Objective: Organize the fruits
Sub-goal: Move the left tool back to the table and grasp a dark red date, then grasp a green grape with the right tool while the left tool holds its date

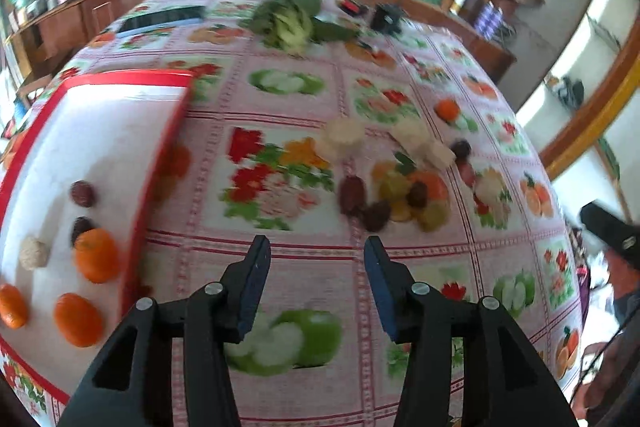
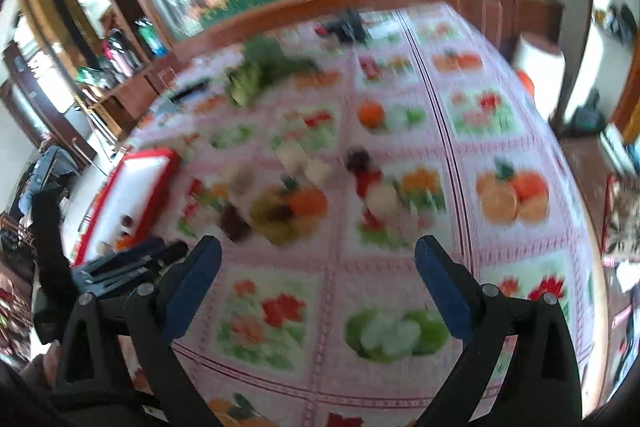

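A fruit-print cloth covers the tabletop [image 1: 304,99]. Both the left hand-held gripper [image 1: 316,259] and right hand-held gripper [image 2: 318,263] hover spread and empty. Oranges [image 1: 97,255] lie in the red-rimmed tray [image 1: 120,79]; loose dark fruits [image 1: 353,195] ahead likely need picking next.

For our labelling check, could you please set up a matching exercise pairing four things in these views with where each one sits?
Things:
1. oranges
2. greens
3. dark fruits
4. phone

Places:
A. far end of the table, left of the greens
B. on the cloth ahead of the left gripper, outside the tray
C. in the red-rimmed tray
D. far middle of the table

Pairs: 1-C, 2-D, 3-B, 4-A
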Available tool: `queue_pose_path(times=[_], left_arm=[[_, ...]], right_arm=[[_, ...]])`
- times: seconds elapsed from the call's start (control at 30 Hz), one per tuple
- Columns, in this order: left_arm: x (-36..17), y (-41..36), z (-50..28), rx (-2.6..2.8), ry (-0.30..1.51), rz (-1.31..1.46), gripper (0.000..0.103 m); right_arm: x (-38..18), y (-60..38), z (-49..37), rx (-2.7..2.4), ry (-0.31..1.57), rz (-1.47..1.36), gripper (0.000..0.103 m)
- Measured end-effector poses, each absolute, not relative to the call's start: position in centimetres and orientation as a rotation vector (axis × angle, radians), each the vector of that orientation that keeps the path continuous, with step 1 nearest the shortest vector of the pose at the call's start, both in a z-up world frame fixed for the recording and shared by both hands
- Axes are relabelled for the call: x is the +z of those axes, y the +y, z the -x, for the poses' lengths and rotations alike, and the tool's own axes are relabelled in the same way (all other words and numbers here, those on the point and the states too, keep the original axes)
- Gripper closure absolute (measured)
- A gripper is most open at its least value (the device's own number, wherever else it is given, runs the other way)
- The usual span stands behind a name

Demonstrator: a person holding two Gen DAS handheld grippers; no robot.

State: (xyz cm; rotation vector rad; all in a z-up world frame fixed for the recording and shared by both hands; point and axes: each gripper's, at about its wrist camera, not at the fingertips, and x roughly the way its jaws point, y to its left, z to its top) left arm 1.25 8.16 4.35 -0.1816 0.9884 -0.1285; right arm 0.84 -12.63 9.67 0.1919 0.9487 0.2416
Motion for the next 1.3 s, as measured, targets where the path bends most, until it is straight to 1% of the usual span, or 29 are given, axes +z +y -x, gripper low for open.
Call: queue_pose_path(times=[0.03,0.23,0.43,0.53,0.6,0.63,0.9,1.13,1.2,1.27,1.3], left_arm=[[4.1,7.5,-1.5,-0.141,1.002,0.165,0.051],[2.7,4.7,-2.9,-0.181,1.052,0.088,0.051],[1.5,3.9,-4.7,-0.171,1.074,0.104,0.051],[1.4,3.6,-5.3,-0.157,1.058,0.108,0.053],[1.4,3.4,-5.4,-0.151,1.053,0.109,0.067],[1.4,3.4,-5.3,-0.164,1.053,0.113,0.079],[1.3,4.4,-3.4,-0.189,1.055,0.174,0.079],[1.4,6.2,-1.0,-0.170,1.060,0.230,0.079],[1.3,6.7,-0.6,-0.167,1.060,0.250,0.079],[1.3,7.1,-0.1,-0.169,1.058,0.260,0.079],[1.3,7.2,0.0,-0.169,1.057,0.261,0.079]], right_arm=[[8.7,-12.9,-1.1,0.238,0.975,-0.200,0.006],[5.8,-14.8,-1.4,0.237,1.045,-0.254,0.006],[4.8,-16.2,-1.8,0.232,1.057,-0.300,0.006],[4.6,-16.5,-2.1,0.228,1.062,-0.316,0.006],[4.4,-16.7,-2.3,0.225,1.064,-0.324,0.006],[4.3,-16.7,-2.3,0.223,1.063,-0.325,0.006],[3.9,-14.7,-3.2,0.263,1.040,-0.255,0.006],[3.5,-8.9,-5.6,0.383,1.023,-0.020,0.006],[3.0,-7.9,-6.4,0.420,1.040,-0.007,0.006],[2.5,-7.1,-6.9,0.431,1.055,0.006,0.007],[2.3,-6.8,-7.0,0.435,1.057,0.020,0.013]])
